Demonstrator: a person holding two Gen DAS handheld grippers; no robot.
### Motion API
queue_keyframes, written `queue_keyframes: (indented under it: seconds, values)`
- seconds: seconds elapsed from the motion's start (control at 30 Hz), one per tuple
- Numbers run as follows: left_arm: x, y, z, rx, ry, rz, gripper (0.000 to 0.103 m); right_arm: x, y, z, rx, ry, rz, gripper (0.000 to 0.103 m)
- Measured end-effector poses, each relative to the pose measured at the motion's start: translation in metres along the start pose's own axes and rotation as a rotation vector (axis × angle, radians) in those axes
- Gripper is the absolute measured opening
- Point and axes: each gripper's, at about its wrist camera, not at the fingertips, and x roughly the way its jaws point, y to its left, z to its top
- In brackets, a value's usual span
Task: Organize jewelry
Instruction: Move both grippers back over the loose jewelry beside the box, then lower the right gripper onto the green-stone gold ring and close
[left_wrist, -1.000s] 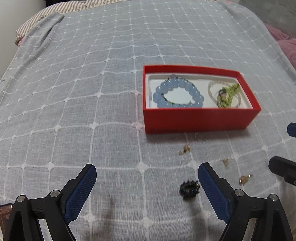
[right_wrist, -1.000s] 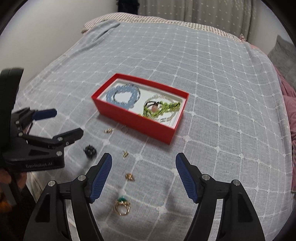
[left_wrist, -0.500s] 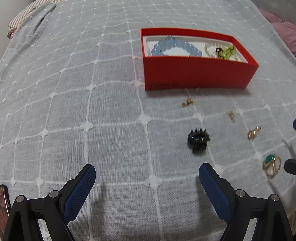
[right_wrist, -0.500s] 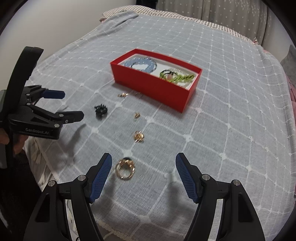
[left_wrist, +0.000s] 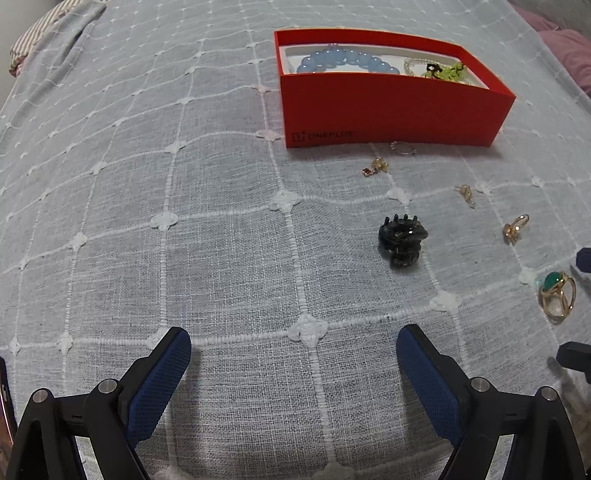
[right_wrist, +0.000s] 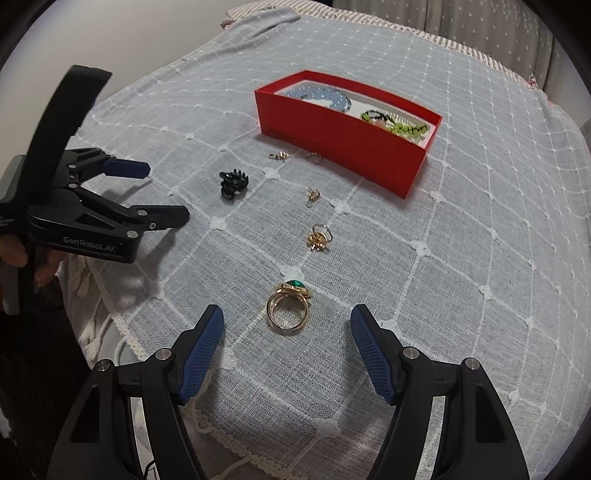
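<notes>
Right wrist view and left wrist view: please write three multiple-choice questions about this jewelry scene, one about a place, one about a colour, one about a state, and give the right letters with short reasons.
1. Where does the black hair claw lie?
A. inside the red box
B. on the grey cloth, outside the box
C. between the left gripper's jaws

2. What colour is the stone of the gold ring?
A. green
B. red
C. clear

3. How does the right gripper stand?
A. shut on the ring
B. shut on nothing
C. open, holding nothing

Answers:
1 B: it rests on the grey cloth, in front of the red box and apart from the left gripper.
2 A: the stone shows green in both views.
3 C: its blue pads stand wide apart, the ring on the cloth just beyond their tips, untouched.
</notes>
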Motion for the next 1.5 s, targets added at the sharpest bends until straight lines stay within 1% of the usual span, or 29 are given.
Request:
queue_keyframes:
  seconds: [0.07,0.13,0.2,0.23,0.3,0.33,0.37,0.4,0.43,0.53,0.6,0.83,0.93,0.97,1.03,1.1,1.13,1.17,1.3,1.4,1.47,1.5]
  values:
    - [0.000,-0.003,0.000,0.007,0.000,0.001,0.094,0.003,-0.001,-0.001,0.009,0.015,-0.003,0.072]
    - [-0.001,-0.006,0.000,0.015,-0.001,0.004,0.094,0.006,0.002,-0.002,-0.002,0.023,-0.007,0.064]
    - [-0.002,-0.009,-0.001,0.022,-0.003,0.007,0.094,0.007,0.006,-0.002,-0.027,0.025,-0.016,0.051]
    - [-0.002,-0.010,-0.001,0.024,-0.003,0.006,0.094,0.007,0.008,-0.002,-0.036,0.025,-0.019,0.048]
    - [-0.002,-0.012,-0.001,0.026,-0.003,0.004,0.094,0.006,0.011,-0.002,-0.046,0.024,-0.015,0.037]
    - [-0.002,-0.012,-0.001,0.027,-0.003,0.003,0.094,0.006,0.013,-0.001,-0.049,0.025,-0.014,0.035]
    - [-0.003,-0.013,-0.001,0.027,-0.003,0.002,0.094,0.006,0.014,-0.001,-0.054,0.024,-0.016,0.030]
    - [-0.003,-0.013,-0.001,0.027,-0.003,0.000,0.094,0.005,0.014,-0.001,-0.056,0.023,-0.017,0.021]
    - [-0.003,-0.013,-0.001,0.027,-0.004,-0.002,0.094,0.005,0.014,-0.001,-0.056,0.023,-0.019,0.019]
    - [-0.005,-0.016,-0.001,0.028,-0.008,-0.011,0.094,0.004,0.012,0.000,-0.049,0.023,-0.032,0.015]
    - [-0.007,-0.020,-0.002,0.032,-0.012,-0.020,0.094,0.002,0.010,0.001,-0.042,0.020,-0.038,0.007]
    - [-0.016,-0.031,0.001,0.035,-0.041,-0.075,0.092,-0.004,0.003,0.003,-0.024,0.003,-0.045,0.006]
    - [-0.016,-0.034,0.005,0.044,-0.042,-0.101,0.087,-0.006,0.000,0.002,-0.013,-0.004,0.003,0.008]
    - [-0.016,-0.036,0.005,0.046,-0.040,-0.104,0.087,-0.005,0.000,0.001,-0.009,-0.002,0.015,0.008]
    - [-0.014,-0.036,0.008,0.051,-0.038,-0.107,0.087,-0.001,0.000,0.001,-0.019,0.014,0.026,0.018]
    - [-0.013,-0.037,0.010,0.056,-0.037,-0.105,0.087,0.001,0.003,-0.001,-0.037,0.020,0.027,0.050]
    - [-0.012,-0.037,0.010,0.058,-0.036,-0.103,0.087,0.002,0.004,-0.001,-0.041,0.020,0.033,0.055]
    - [-0.012,-0.037,0.010,0.058,-0.035,-0.101,0.087,0.002,0.005,-0.002,-0.044,0.019,0.037,0.057]
    - [-0.008,-0.033,0.010,0.051,-0.024,-0.090,0.087,0.008,0.004,0.000,-0.040,0.014,0.014,0.057]
    - [-0.006,-0.029,0.009,0.041,-0.016,-0.082,0.087,0.015,-0.004,0.004,-0.004,-0.001,0.003,0.057]
    - [-0.006,-0.028,0.009,0.035,-0.015,-0.079,0.087,0.017,-0.008,0.006,0.010,-0.021,-0.021,0.056]
    - [-0.006,-0.027,0.008,0.034,-0.015,-0.077,0.087,0.019,-0.010,0.007,0.010,-0.025,-0.032,0.050]
